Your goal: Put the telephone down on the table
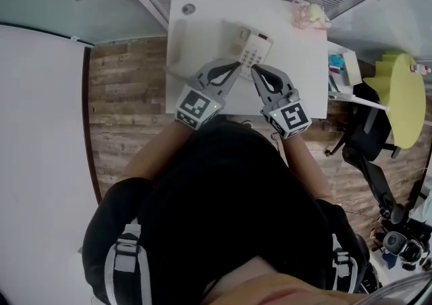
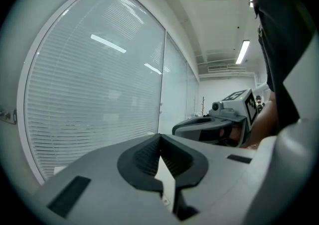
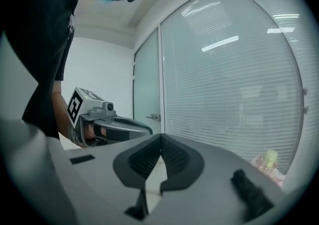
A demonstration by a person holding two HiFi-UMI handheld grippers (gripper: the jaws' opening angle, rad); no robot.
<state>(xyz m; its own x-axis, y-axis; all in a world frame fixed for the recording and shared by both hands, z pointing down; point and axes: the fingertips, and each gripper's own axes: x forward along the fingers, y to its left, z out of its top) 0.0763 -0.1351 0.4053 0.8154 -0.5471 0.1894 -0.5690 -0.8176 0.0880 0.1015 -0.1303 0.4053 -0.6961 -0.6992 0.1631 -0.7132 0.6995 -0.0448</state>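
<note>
White plastic telephone (image 1: 255, 48), probably light and slick: I'd pinch its sides, left claw (image 1: 237, 65) and right claw (image 1: 255, 70) clenched empty.

Left gripper (image 1: 237, 65), right gripper (image 1: 254, 70): jaws together.

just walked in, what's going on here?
A person holds a claw in each hand over a white table. The telephone lies on the table, so it looks already put down. The left claw and right claw are both shut with nothing between their jaws, their tips side by side at the telephone's near edge.
</note>
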